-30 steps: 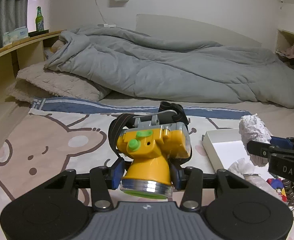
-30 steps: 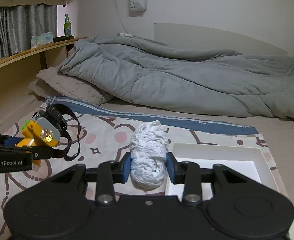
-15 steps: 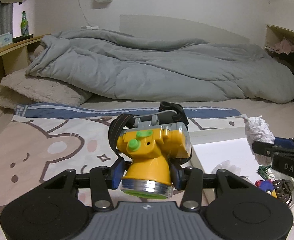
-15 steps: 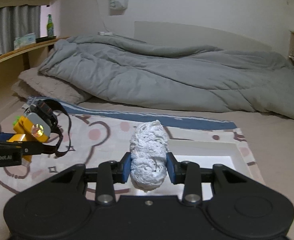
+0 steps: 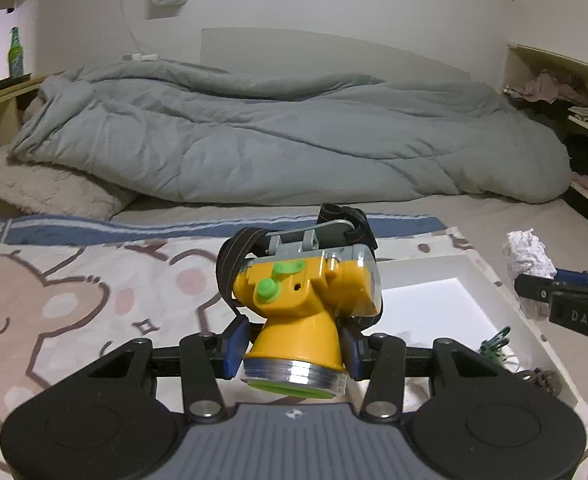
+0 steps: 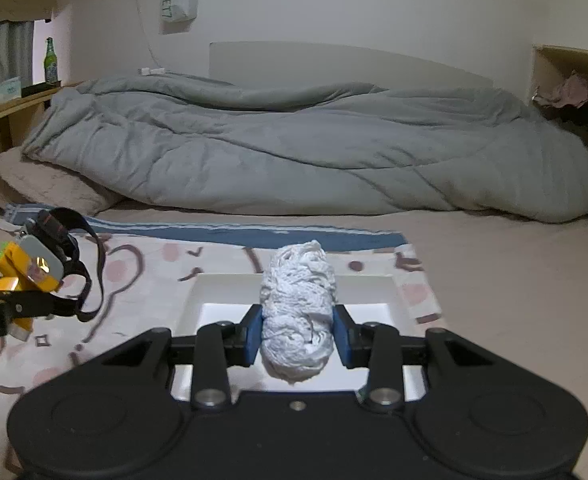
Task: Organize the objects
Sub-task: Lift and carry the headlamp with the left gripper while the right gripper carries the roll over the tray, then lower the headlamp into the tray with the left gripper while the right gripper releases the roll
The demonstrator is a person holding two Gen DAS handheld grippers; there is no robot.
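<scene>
The left gripper (image 5: 294,344) clamps a yellow headlamp (image 5: 302,300) between its blue pads, with the white tray (image 5: 426,272) ahead to its right. The right gripper (image 6: 298,336) clasps a white crumpled cloth wad (image 6: 298,316) above that tray (image 6: 221,280), the headlamp (image 6: 25,272) off to its left.

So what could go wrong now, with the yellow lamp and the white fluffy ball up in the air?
The headlamp is pinched only at its narrow cone by the left tool, so it might tip or slip. Its dangling strap could snag on the white tray. The soft yarn ball in the right tool could squash and slide out.
</scene>
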